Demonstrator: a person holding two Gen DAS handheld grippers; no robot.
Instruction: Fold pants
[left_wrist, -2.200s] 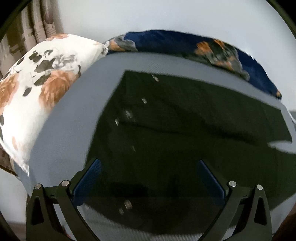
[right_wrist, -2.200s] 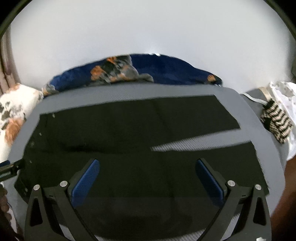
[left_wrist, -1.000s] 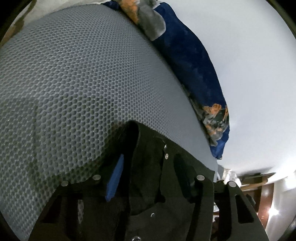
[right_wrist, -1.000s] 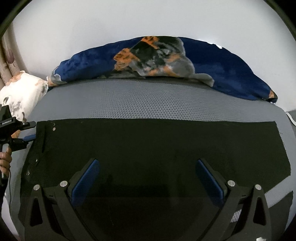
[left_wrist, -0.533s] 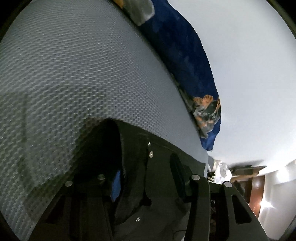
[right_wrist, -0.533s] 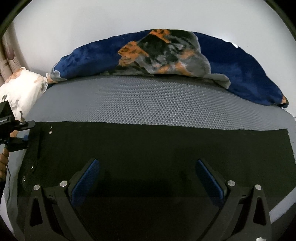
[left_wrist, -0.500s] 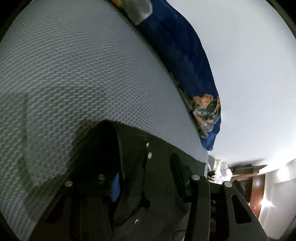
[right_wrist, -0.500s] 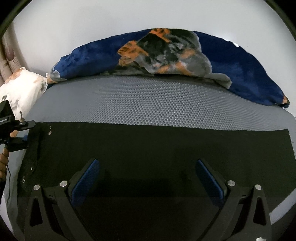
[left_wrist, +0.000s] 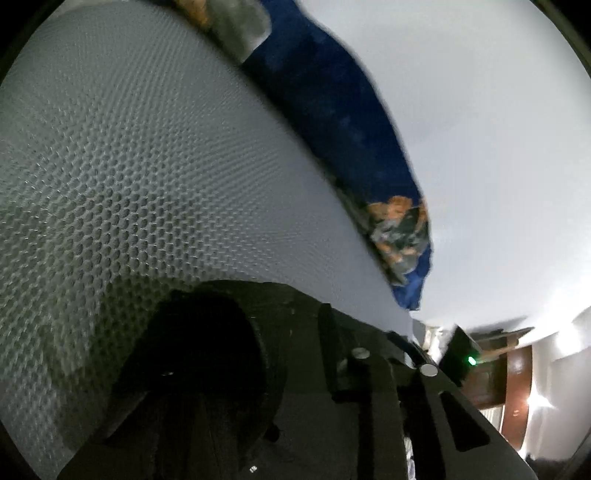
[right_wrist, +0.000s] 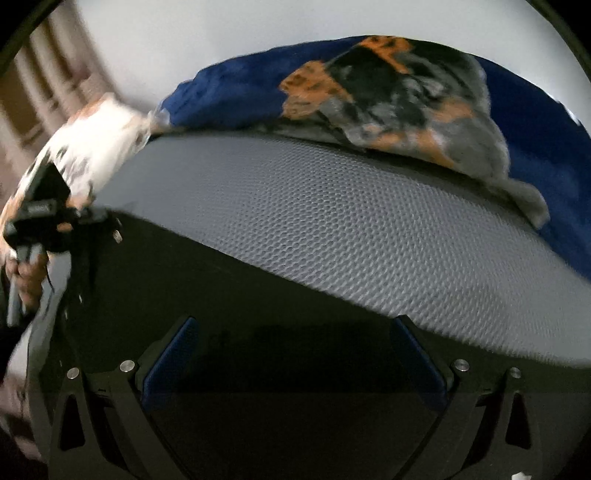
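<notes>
Black pants (right_wrist: 229, 291) lie spread on a grey mesh bed cover (right_wrist: 332, 206). In the right wrist view my left gripper (right_wrist: 99, 225) sits at the pants' far left corner, shut on the waistband and lifting it. In the left wrist view (left_wrist: 288, 354) the jaws are closed with bunched black fabric (left_wrist: 207, 347) between them. My right gripper (right_wrist: 291, 354) is open, its blue-padded fingers (right_wrist: 170, 354) spread just above the pants' near part, holding nothing.
A navy floral blanket (right_wrist: 388, 92) lies along the bed's far edge against a white wall. A white floral pillow (right_wrist: 92, 136) is at the far left with curtains behind. A wooden door (left_wrist: 513, 373) shows at the right in the left wrist view.
My left gripper has raised the waistband corner, bunching more fabric in front of its camera. The right gripper has tilted and shifted towards the pants' far edge, staying open.
</notes>
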